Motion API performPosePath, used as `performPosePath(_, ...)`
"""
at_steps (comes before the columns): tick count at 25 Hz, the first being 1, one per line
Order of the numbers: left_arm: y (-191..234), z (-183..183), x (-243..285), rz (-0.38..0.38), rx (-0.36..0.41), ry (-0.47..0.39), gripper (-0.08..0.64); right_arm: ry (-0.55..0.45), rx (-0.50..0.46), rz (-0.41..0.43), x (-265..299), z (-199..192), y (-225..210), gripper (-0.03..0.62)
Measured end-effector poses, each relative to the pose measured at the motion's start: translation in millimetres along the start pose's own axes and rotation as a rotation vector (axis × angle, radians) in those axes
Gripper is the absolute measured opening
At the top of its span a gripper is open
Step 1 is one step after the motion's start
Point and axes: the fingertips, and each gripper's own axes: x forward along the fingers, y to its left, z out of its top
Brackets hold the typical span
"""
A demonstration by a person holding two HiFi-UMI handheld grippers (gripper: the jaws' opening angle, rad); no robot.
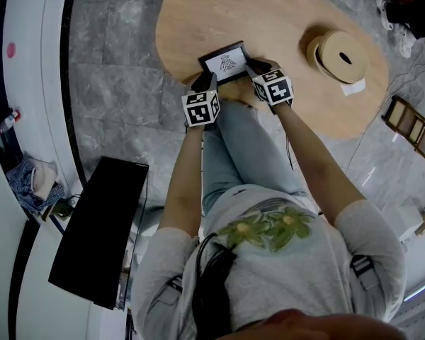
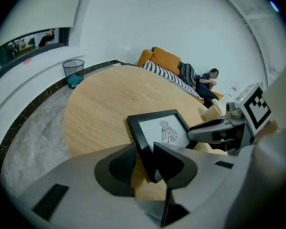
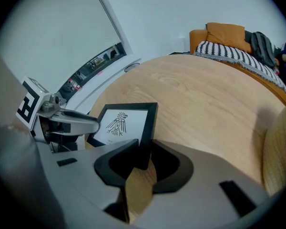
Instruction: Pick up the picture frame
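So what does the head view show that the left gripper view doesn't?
Only the head view: the round tan roll and the black panel. Only the left gripper view: a wastebasket and an orange sofa. Both: the picture frame, gripped at opposite edges by the left gripper and right gripper, and the wooden table.

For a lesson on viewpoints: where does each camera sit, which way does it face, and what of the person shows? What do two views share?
Head view: on the person's head, looking steeply down at the table; torso, forearms, left gripper, right gripper show.
Left gripper view: on the left gripper, looking along its jaws across the table.
Right gripper view: on the right gripper, looking along its own jaws.
Shared: both gripper views show the picture frame clamped and the other gripper.
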Motion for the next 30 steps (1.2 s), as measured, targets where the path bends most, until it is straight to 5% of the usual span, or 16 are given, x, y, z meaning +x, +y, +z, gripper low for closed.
performPosePath(4, 0, 0, 0, 0.018, -0.023, -0.002, 0.127, -0.027, 0.011, -0.008, -1, 0, 0, 0.091)
performPosePath(8, 1, -2, 1, 0.033, -0.132, 0.025, 0.103, -0.008, 0.013, -0.038, 0, -1, 0, 0.086)
performPosePath(30, -43, 41, -87, 0.006, -0.131, 0.139, 0.1, 0.074, 0.066, -0.026, -101, 31, 33, 0.084)
